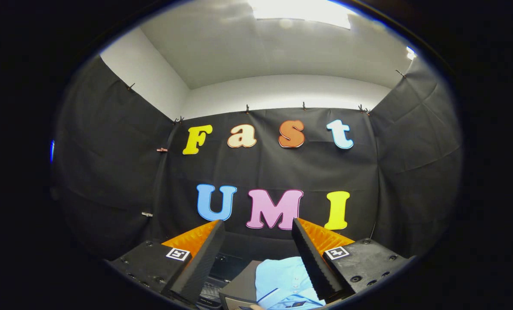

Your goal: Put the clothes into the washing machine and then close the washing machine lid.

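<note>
A light blue garment (pixel 287 279) with a buttoned placket lies low between my fingers, close to the right finger (pixel 312 258). It rests on a dark grey boxy thing (pixel 239 284); whether that is the washing machine is not clear. My gripper (pixel 258 223) is open and held well above the garment, its tips pointing at the booth's back wall. Nothing is between the fingers at their tips. The left finger (pixel 202 258) hides part of what lies below it.
A black item (pixel 222 271) with a keyed panel sits just left of the grey box, beside the left finger. Black cloth walls close in the booth at the back and on both sides, with a white wall and a ceiling light above.
</note>
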Demonstrator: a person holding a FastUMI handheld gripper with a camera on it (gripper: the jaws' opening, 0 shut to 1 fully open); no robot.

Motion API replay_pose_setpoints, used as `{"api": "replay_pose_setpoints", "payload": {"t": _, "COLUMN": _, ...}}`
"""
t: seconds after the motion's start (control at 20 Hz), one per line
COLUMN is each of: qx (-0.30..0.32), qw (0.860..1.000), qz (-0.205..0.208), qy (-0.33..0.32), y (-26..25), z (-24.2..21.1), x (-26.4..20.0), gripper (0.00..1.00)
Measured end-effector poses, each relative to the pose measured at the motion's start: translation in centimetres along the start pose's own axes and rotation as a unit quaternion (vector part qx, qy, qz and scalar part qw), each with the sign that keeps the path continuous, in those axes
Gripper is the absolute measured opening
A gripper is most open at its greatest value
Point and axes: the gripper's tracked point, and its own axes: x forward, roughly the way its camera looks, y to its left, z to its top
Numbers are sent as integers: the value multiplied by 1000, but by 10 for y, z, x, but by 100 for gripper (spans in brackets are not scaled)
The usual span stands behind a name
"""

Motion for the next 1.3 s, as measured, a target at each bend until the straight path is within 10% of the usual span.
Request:
{"api": "replay_pose_setpoints", "payload": {"t": 0.65, "qx": 3, "qw": 994, "qz": -72, "qy": 77, "y": -70, "z": -36, "x": 81, "gripper": 98}}
{"api": "replay_pose_setpoints", "payload": {"t": 1.3, "qx": 36, "qw": 951, "qz": -127, "qy": 279, "y": -139, "z": -200, "x": 152, "gripper": 99}}
